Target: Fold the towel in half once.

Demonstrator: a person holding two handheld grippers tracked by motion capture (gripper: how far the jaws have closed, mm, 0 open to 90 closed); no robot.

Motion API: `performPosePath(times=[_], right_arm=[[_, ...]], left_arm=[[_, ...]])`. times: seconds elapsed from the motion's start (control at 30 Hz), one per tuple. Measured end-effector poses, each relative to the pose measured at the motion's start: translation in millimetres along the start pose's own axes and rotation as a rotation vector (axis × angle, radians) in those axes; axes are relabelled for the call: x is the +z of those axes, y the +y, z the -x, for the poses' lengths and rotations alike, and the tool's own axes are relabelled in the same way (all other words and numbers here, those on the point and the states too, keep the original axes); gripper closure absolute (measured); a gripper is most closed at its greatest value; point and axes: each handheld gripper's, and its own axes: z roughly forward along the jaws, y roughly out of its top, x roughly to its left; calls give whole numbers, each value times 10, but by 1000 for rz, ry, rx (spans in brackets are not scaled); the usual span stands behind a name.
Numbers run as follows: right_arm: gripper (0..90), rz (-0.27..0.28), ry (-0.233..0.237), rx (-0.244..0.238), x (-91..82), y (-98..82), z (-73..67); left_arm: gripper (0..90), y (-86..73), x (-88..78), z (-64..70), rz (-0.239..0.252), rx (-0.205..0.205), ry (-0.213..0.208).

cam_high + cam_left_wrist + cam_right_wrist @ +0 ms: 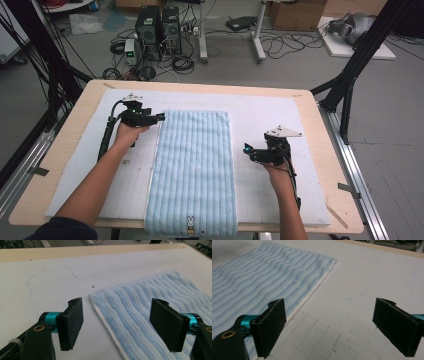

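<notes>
White-matted counter (280,107): left gripper (161,117) spread, empty, at towel's (194,165) 11 o'clock corner, right gripper (247,150) spread, empty, just off its 3 o'clock edge; blue striped towel flat mid-counter.

A towel (192,170) lies mid-mat (270,112) on the table (320,125), overhanging the near edge; left gripper (161,117) at its far-left corner, right gripper (246,150) beside its right edge.

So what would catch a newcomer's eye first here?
The light blue ribbed towel lying flat down the middle of the white mat, its near end with a small rabbit patch hanging over the table's front edge. Then the left gripper, open at the towel's far left corner, and the right gripper, open beside its right edge.
</notes>
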Motion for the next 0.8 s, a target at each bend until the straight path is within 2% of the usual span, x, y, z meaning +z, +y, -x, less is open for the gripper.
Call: performPosePath(times=[0.07, 0.2, 0.3, 0.33, 0.37, 0.43, 0.47, 0.5, 0.57, 0.6, 0.63, 0.67, 0.73, 0.77, 0.8], right_arm=[[108, 1, 1, -1, 3, -1, 3], [107, -1, 1, -1, 6, -3, 6], [107, -3, 2, 1, 5, -3, 7], [108, -3, 3, 4, 5, -3, 6], [108, -2, 3, 4, 6, -4, 6], [108, -4, 4, 9, 4, -5, 9], [107, -4, 6, 10, 5, -6, 12], [108, -3, 3, 8, 6, -7, 17], [108, -6, 4, 14, 7, -8, 15], [108, -6, 4, 14, 7, -8, 15], [108, -7, 5, 11, 10, -7, 12], [108, -7, 6, 11, 15, -7, 9], [108, -10, 4, 9, 18, -7, 6], [108, -17, 9, 13, 32, -8, -6], [108, -17, 9, 13, 32, -8, -6]], left_arm=[[304, 20, 109, 35, -29, 25, 16], [333, 13, 209, 50, -58, 40, 44], [347, -28, 292, 37, -91, 62, 98], [345, -63, 336, 39, -115, 103, 151], [344, -80, 357, 43, -127, 125, 163], [339, -96, 377, 51, -137, 130, 164], [353, -95, 382, 75, -133, 148, 168], [379, -95, 382, 75, -133, 148, 168], [462, -96, 382, 93, -132, 159, 151], [462, -96, 376, 97, -135, 171, 133], [567, -95, 374, 107, -136, 176, 123], [625, -96, 372, 114, -137, 180, 111], [659, -96, 371, 121, -138, 177, 95], [783, -96, 369, 116, -137, 168, 83], [783, -99, 370, 113, -135, 156, 72]])
